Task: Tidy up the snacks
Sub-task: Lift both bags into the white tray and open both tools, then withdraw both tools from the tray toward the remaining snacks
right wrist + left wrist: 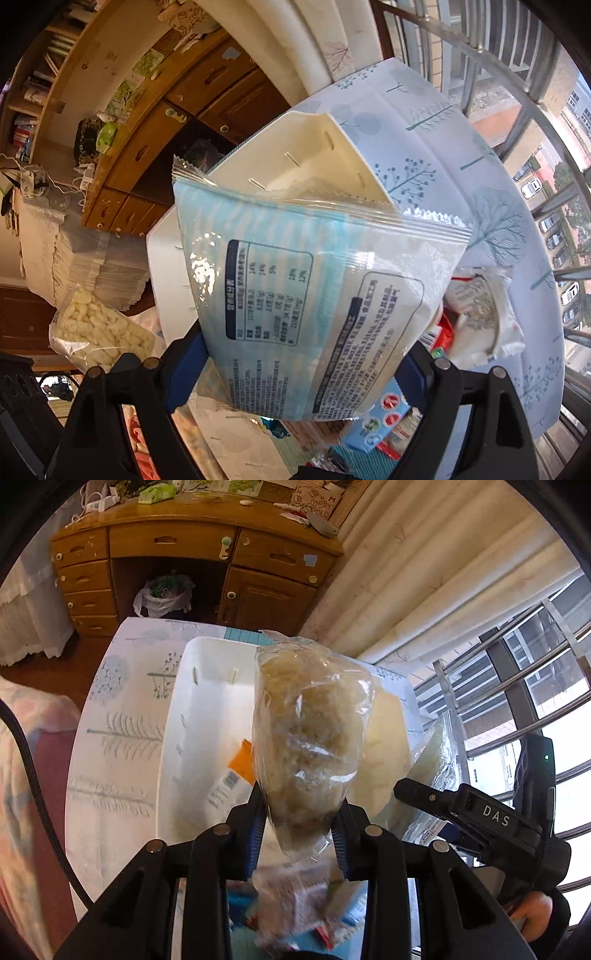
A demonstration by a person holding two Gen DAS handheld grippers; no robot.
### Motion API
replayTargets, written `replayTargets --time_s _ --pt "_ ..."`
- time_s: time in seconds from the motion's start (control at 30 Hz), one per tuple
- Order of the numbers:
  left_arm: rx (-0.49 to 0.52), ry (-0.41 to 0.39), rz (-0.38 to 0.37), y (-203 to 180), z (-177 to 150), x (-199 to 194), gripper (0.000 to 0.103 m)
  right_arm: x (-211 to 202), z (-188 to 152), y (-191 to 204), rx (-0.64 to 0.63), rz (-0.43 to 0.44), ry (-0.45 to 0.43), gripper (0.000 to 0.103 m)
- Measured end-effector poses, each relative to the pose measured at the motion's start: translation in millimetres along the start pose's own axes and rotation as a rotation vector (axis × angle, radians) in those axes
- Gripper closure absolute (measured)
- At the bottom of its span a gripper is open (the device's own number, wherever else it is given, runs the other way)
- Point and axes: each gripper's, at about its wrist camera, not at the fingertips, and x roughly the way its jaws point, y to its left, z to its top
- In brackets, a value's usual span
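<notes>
My left gripper [301, 805] is shut on the lower end of a clear bag of brownish snack [310, 731], which hangs over a white bin [207, 716]. An orange and white packet [232, 779] lies inside the bin. One finger [436, 797] of my right gripper shows just to the right. My right gripper [303, 350] is shut, jaws wide, on a big blue and white snack bag [314, 280] held near the white bin [325, 155]. A clear bag of pale puffed pieces [99, 332] shows at the left; what holds it is hidden.
The bin stands on a table with a tree-print cloth [110, 738] [480, 184]. Loose packets lie below the grippers [295, 897] [480, 321]. A wooden desk [184, 554] stands beyond the table, and curtains and a window railing [535, 664] are at the right.
</notes>
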Motion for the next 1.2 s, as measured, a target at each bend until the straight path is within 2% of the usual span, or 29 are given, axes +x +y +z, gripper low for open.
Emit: replayTargets --time_s 0.23,0.3,0.37,0.53,0.63,0.93,1.2 --pt "-0.003 0.015 0.010 24 9 27 0.071 23 10 10 -0.039 -0.027 0.014 0.013" --pt "-0.013 0.018 0.024 29 9 32 0.065 28 11 12 -0.047 -0.028 0.021 0.012" --pt "-0.014 0.021 0.026 32 9 36 0.038 32 12 13 -0.050 -0.026 0.028 0.009" --pt "-0.009 0.011 0.042 32 10 36 0.028 36 12 16 -0.056 -0.045 0.041 0.004" --pt "-0.006 0.004 0.045 31 9 32 0.028 33 12 16 -0.057 -0.048 0.039 0.000" --pt "-0.020 0.004 0.059 15 -8 10 0.028 5 3 14 -0.081 -0.028 0.007 0.000" --pt "-0.011 -0.039 0.096 -11 -40 -26 0.028 -35 -27 9 -0.181 -0.014 -0.008 0.000"
